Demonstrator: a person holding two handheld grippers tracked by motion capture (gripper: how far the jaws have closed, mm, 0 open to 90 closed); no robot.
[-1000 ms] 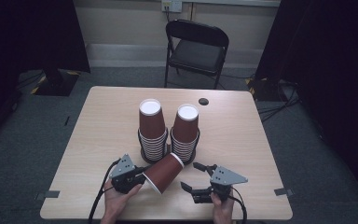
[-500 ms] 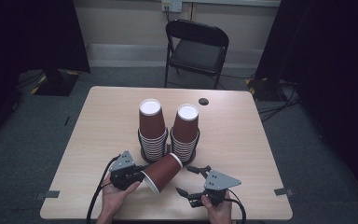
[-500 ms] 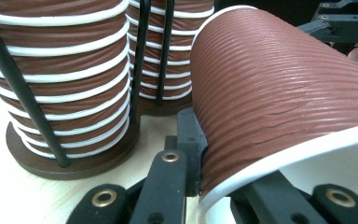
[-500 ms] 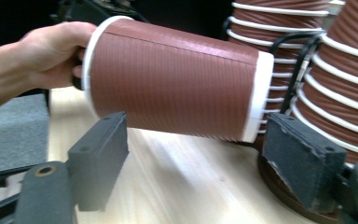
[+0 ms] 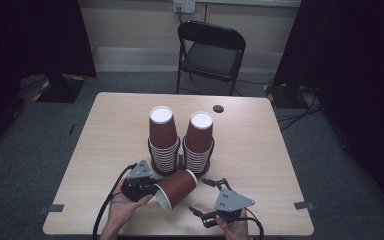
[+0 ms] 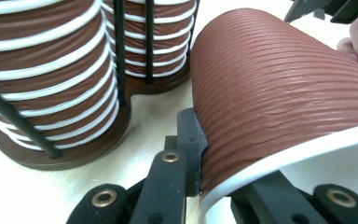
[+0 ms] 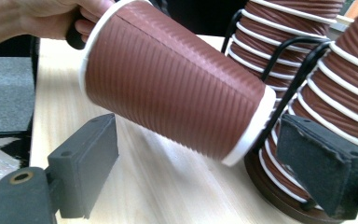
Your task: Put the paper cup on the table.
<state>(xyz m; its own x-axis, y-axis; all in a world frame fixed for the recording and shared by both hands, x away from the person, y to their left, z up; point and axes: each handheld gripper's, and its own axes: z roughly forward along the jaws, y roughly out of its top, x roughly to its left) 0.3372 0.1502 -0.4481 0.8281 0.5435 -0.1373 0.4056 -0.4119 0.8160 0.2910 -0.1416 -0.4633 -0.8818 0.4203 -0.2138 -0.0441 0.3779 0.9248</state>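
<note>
Right gripper [image 5: 206,196] jaws just reopened, empty, at cup's [image 5: 176,188] 4 o'clock | left gripper [image 5: 147,186] clamps cup rim, cup tilted | stacks [image 5: 161,140] at 12 o'clock

No readable text, label or number anywhere.

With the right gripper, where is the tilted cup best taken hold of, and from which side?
Judging by its pose, grip the cup across its ribbed wall near the narrow base, coming from the right gripper's own side. The left gripper already pinches the rim, and the stacks crowd the far side.
</note>
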